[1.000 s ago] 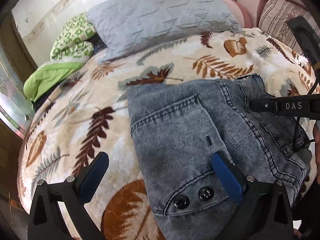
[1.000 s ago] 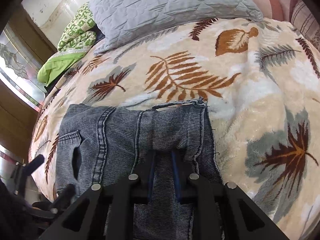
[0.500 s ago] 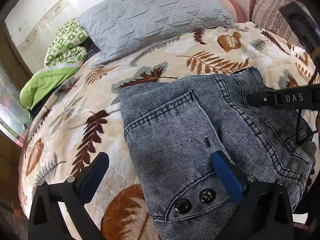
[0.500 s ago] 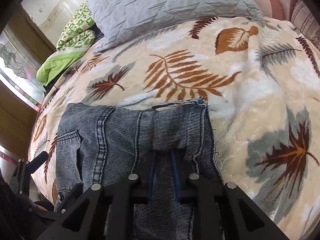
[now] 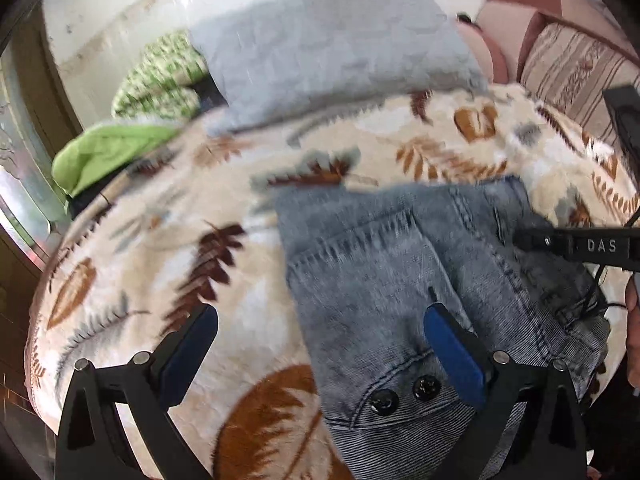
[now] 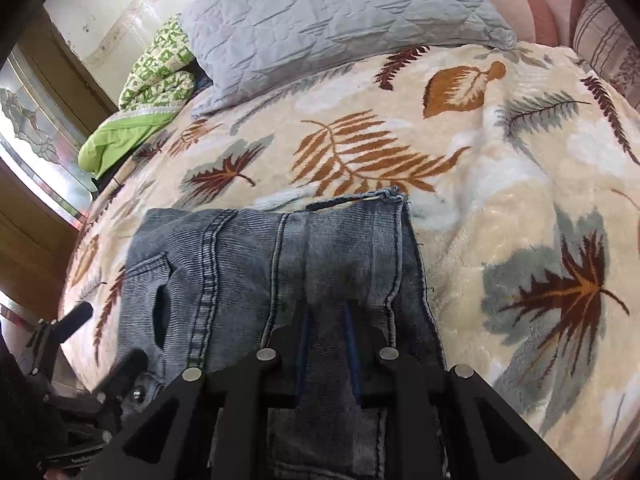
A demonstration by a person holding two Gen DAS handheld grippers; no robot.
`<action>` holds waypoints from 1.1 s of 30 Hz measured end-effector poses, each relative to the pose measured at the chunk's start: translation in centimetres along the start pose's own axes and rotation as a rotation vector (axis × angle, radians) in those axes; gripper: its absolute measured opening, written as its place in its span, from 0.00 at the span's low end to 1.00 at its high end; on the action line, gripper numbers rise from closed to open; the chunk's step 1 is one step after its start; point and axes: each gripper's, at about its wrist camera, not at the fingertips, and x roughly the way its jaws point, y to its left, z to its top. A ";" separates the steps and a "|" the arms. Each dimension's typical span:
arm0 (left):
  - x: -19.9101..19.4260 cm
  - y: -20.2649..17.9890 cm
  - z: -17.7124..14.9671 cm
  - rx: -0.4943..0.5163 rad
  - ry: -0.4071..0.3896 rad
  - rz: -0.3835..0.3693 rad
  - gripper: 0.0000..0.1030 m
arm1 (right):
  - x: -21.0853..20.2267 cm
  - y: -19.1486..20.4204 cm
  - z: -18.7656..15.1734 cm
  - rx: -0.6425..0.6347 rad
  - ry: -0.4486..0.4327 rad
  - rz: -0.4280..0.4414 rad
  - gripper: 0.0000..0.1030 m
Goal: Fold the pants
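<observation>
Grey-blue denim pants (image 5: 384,280) lie folded on a leaf-print blanket (image 5: 168,248); the waistband with two dark buttons (image 5: 404,394) is nearest me in the left wrist view. My left gripper (image 5: 320,336) is open, its right finger over the waistband, its left finger over the blanket. In the right wrist view the pants (image 6: 240,264) spread ahead, and my right gripper (image 6: 326,320) is shut on a fold of the denim. The right gripper also shows as a black bar at the right of the left wrist view (image 5: 576,244).
A grey quilted pillow (image 6: 336,20) lies at the head of the bed. A green patterned cloth (image 6: 156,76) is bunched at the far left. Pink and striped cushions (image 5: 568,64) sit at the far right. The bed edge drops off at the left.
The left wrist view has shifted and blurred; the left gripper has moved slightly over the waistband. The right gripper stays shut on the denim in the same place.
</observation>
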 end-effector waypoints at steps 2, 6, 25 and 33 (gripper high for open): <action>-0.4 0.7 0.1 -0.020 -0.013 0.004 0.99 | -0.9 -0.5 0.2 0.025 -0.006 0.053 0.20; 0.2 2.4 0.2 -0.065 0.023 -0.018 1.00 | -3.0 -1.9 0.3 0.045 -0.027 0.115 0.21; 3.8 5.8 -1.5 -0.110 0.238 -0.258 1.00 | -1.8 -10.7 -1.3 0.285 0.165 0.301 0.70; 5.8 2.8 -0.7 -0.078 0.328 -0.472 1.00 | 0.7 -9.1 -0.7 0.289 0.222 0.463 0.79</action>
